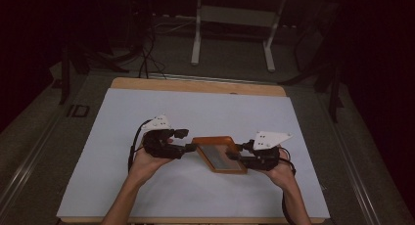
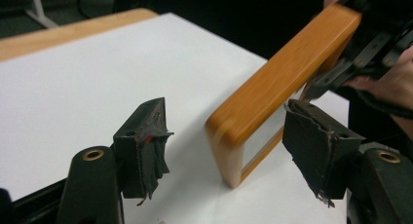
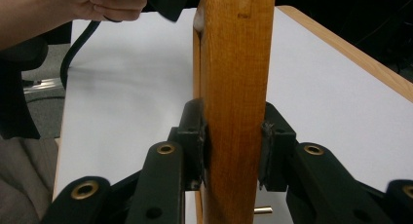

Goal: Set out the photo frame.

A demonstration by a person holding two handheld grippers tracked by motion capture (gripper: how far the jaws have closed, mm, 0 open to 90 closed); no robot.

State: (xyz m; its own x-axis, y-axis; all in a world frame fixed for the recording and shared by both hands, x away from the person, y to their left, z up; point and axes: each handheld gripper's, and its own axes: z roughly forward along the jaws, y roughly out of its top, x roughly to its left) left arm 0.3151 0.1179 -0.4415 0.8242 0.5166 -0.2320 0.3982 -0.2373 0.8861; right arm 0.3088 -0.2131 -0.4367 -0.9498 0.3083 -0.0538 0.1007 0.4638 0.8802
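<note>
A wooden frame (image 1: 219,154) with a grey glassy pane is held tilted just above the white sheet. My right gripper (image 1: 236,157) is shut on its right edge; in the right gripper view both pads press the frame's (image 3: 236,63) sides, with my right gripper (image 3: 234,146) squarely around it. My left gripper (image 1: 190,147) stands open at the frame's left corner. In the left gripper view the frame (image 2: 282,78) has its corner between the spread jaws of my left gripper (image 2: 229,136), and it touches neither worn pad (image 2: 146,141).
A white sheet (image 1: 195,117) covers most of the wooden table (image 1: 195,84). Beyond the table's far edge stand white desk legs (image 1: 196,39) and loose cables (image 1: 147,54) on a dark floor. A person's hand (image 3: 97,5) holds the other gripper in the right gripper view.
</note>
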